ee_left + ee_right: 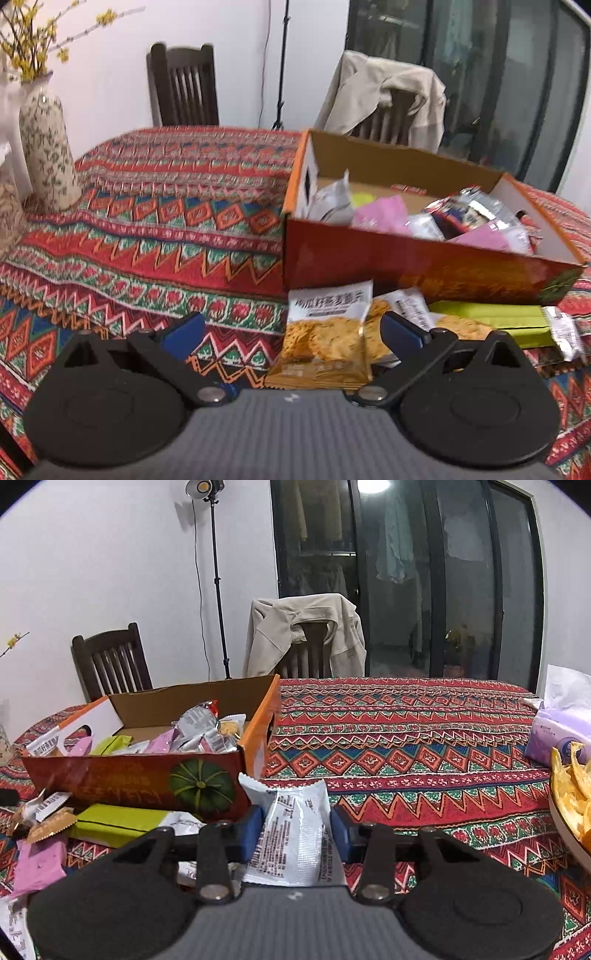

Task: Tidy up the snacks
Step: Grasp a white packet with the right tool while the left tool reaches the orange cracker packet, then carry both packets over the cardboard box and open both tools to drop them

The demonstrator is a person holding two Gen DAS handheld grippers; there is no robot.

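Note:
An orange cardboard box holding several snack packets stands on the patterned tablecloth. In the left wrist view my left gripper is open, with a yellow cracker packet lying on the cloth between its blue pads, untouched. More packets and a green bar lie along the box front. In the right wrist view my right gripper is shut on a white printed snack packet, held upright just right of the box's pumpkin-printed corner.
A patterned vase with yellow flowers stands at the table's far left. A purple tissue pack and a bowl of orange peels sit at the right. Pink and green packets lie left of the right gripper. Two chairs stand behind the table.

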